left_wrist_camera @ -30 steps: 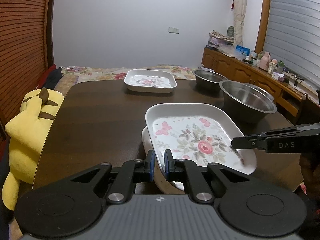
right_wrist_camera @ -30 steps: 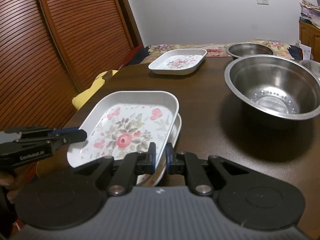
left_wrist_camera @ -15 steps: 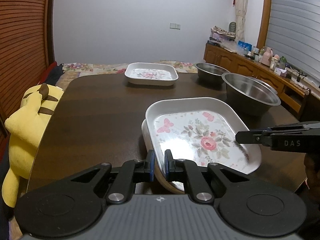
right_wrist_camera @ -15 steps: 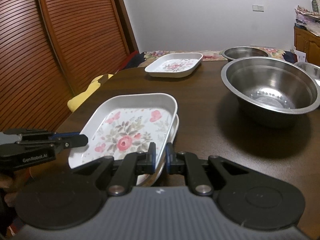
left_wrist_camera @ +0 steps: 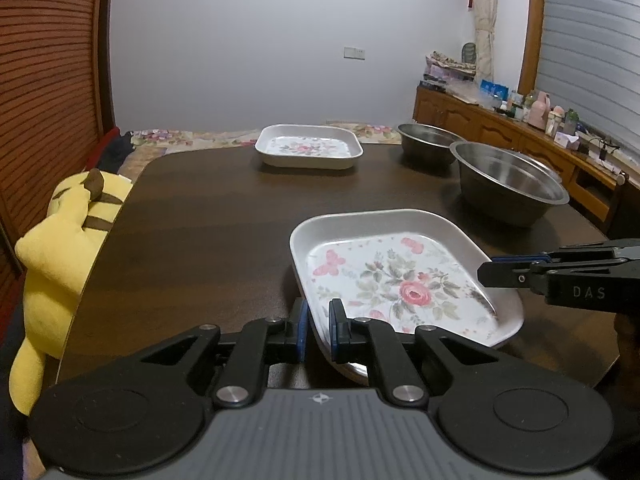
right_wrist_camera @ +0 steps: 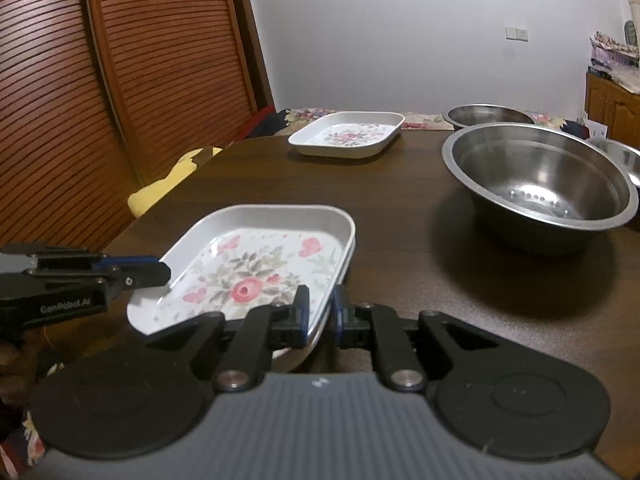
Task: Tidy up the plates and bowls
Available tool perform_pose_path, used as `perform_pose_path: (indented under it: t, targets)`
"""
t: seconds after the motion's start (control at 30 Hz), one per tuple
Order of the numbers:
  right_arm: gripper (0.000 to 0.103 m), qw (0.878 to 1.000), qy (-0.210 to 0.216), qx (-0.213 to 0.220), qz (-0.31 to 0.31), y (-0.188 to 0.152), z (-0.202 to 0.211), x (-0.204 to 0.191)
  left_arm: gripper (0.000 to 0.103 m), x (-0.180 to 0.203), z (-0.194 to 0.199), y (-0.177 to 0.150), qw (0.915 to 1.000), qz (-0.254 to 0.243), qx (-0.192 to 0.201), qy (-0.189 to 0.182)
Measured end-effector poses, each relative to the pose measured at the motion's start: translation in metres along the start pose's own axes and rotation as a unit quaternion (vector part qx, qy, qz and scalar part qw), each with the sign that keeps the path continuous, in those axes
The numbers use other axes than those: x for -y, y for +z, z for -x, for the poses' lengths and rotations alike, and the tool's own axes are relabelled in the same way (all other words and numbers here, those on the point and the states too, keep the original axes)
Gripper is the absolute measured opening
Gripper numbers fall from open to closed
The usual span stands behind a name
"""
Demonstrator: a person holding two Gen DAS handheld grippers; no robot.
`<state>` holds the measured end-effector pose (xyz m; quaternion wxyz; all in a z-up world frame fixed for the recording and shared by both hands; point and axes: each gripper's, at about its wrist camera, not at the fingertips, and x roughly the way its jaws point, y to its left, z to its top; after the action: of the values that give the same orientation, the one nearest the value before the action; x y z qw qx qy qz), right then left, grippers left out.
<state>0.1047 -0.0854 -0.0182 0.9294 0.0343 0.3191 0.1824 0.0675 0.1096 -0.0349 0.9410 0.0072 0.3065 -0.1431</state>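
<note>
Fingertips of the left gripper (left_wrist_camera: pixel 318 322) pinch the near rim of a floral plate (left_wrist_camera: pixel 400 276), and the right gripper (right_wrist_camera: pixel 320 308) clamps the opposite edge of that same plate; each claw shows from the side in the other's view. A second white rim shows just beneath the held plate on the right wrist view, though whether it is another plate I cannot tell. The plate sits at the near end of a dark wooden table (left_wrist_camera: pixel 208 220). At the far end lies a second floral plate (left_wrist_camera: pixel 309 146). Three steel bowls stand along the right side: a large bowl (right_wrist_camera: pixel 540 184) nearest, a far bowl (right_wrist_camera: pixel 490 114) behind it, and the rim of a third bowl (right_wrist_camera: pixel 624 160) at the edge. A yellow plush toy (left_wrist_camera: pixel 60 248) leans beside the table's left edge. Slatted wooden doors (right_wrist_camera: pixel 120 80) line the left, a pale wall (left_wrist_camera: pixel 260 40) faces ahead, and a cluttered wooden sideboard (left_wrist_camera: pixel 520 128) runs along the right.
</note>
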Motion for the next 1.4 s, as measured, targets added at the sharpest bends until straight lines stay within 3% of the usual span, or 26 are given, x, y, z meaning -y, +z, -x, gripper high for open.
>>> perform_pose_path:
  t: [0.5,0.67,0.77,1.07,1.4]
  targets:
    - [0.015,1.0,0.006,-0.002,-0.01,-0.004,-0.002,0.003,0.011,-0.001,-0.001,0.0,0.9999,0.01,-0.003,-0.006]
    - [0.015,1.0,0.008,0.0,-0.014,-0.003,0.0,0.004,0.022,-0.002,0.003,0.004,0.9997,0.017,0.004,-0.014]
    - [0.015,1.0,0.008,0.007,-0.009,0.002,0.005,0.004,0.023,-0.001,0.007,0.011,0.9997,0.013,0.012,-0.016]
    - [0.015,0.999,0.018,0.04,0.015,0.046,0.027,0.013,0.028,-0.002,0.003,0.054,0.9992,-0.018,0.031,-0.016]
    - [0.015,0.999,0.021,0.031,0.039,0.109,0.005,0.035,0.041,-0.015,-0.033,0.112,0.9985,-0.036,0.039,-0.014]
